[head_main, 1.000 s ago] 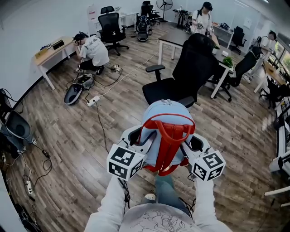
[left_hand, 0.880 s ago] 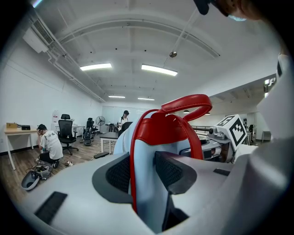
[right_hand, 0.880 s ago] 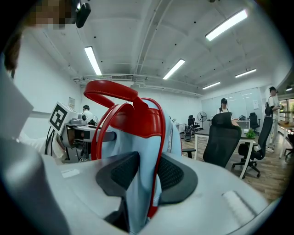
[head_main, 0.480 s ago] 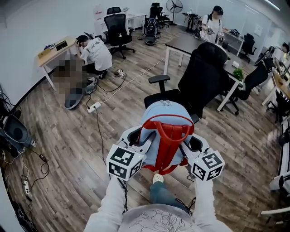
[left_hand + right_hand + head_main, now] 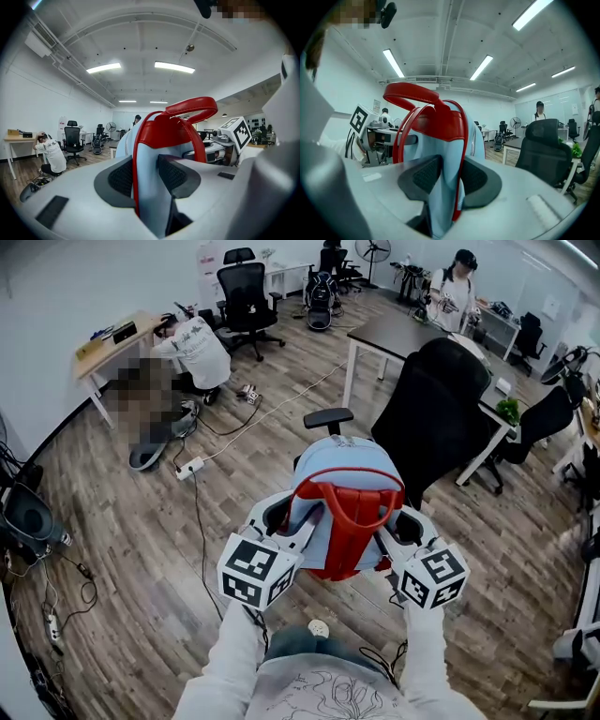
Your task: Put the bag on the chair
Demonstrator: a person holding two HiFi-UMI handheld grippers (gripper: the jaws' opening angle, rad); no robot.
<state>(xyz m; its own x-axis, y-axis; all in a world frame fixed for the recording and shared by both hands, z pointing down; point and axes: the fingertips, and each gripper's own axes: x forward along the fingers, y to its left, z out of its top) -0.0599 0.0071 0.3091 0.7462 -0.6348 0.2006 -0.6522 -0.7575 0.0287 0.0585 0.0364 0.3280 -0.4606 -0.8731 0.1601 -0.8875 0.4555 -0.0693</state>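
A light blue bag [image 5: 339, 468] with red straps and a red handle hangs in the air between both grippers. My left gripper [image 5: 281, 521] is shut on its left side, and my right gripper [image 5: 401, 527] is shut on its right side. In the left gripper view the black pads [image 5: 123, 177] press on the blue fabric of the bag [image 5: 150, 201] beside a red strap. In the right gripper view the bag [image 5: 446, 159] is pinched the same way. The black office chair [image 5: 441, 404] stands just beyond the bag, its seat hidden behind it and one armrest [image 5: 328, 416] showing. That chair [image 5: 546, 150] also appears at the right of the right gripper view.
A dark table [image 5: 398, 332] stands behind the chair. A person [image 5: 199, 348] crouches by a wooden desk [image 5: 105, 345] at the far left. A power strip [image 5: 187, 468] and cables lie on the wood floor. More black chairs [image 5: 246, 292] and a standing person [image 5: 459, 282] are farther back.
The bag has been carried forward in the same two-sided grip. The chair is nearer, and its seat has passed out of sight behind the bag.
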